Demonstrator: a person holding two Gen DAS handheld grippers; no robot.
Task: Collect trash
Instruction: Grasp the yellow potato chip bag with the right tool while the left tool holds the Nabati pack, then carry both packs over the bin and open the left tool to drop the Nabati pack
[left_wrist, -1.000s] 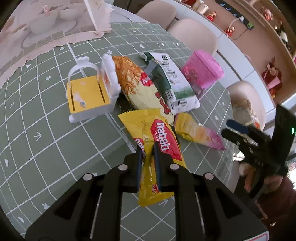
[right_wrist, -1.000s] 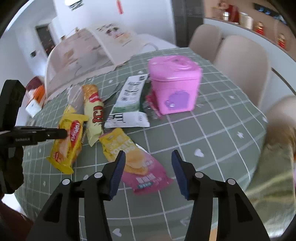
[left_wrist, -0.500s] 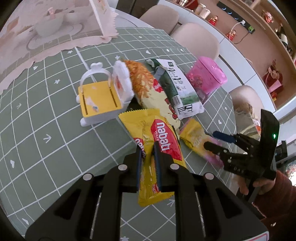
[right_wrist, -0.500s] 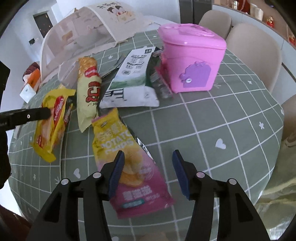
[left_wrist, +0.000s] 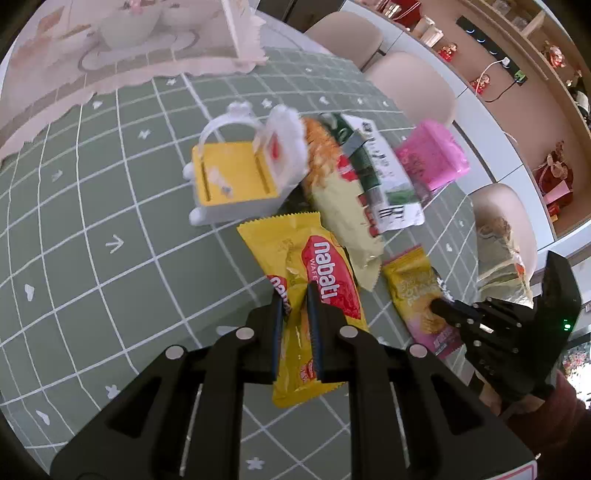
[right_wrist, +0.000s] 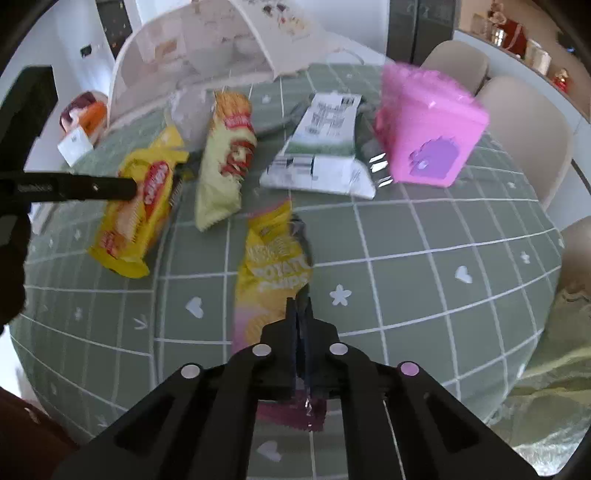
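Left tool pinches wafer packet.

Bare green tablecloth right of the chips bag; pink bin and wrappers crowding beyond.
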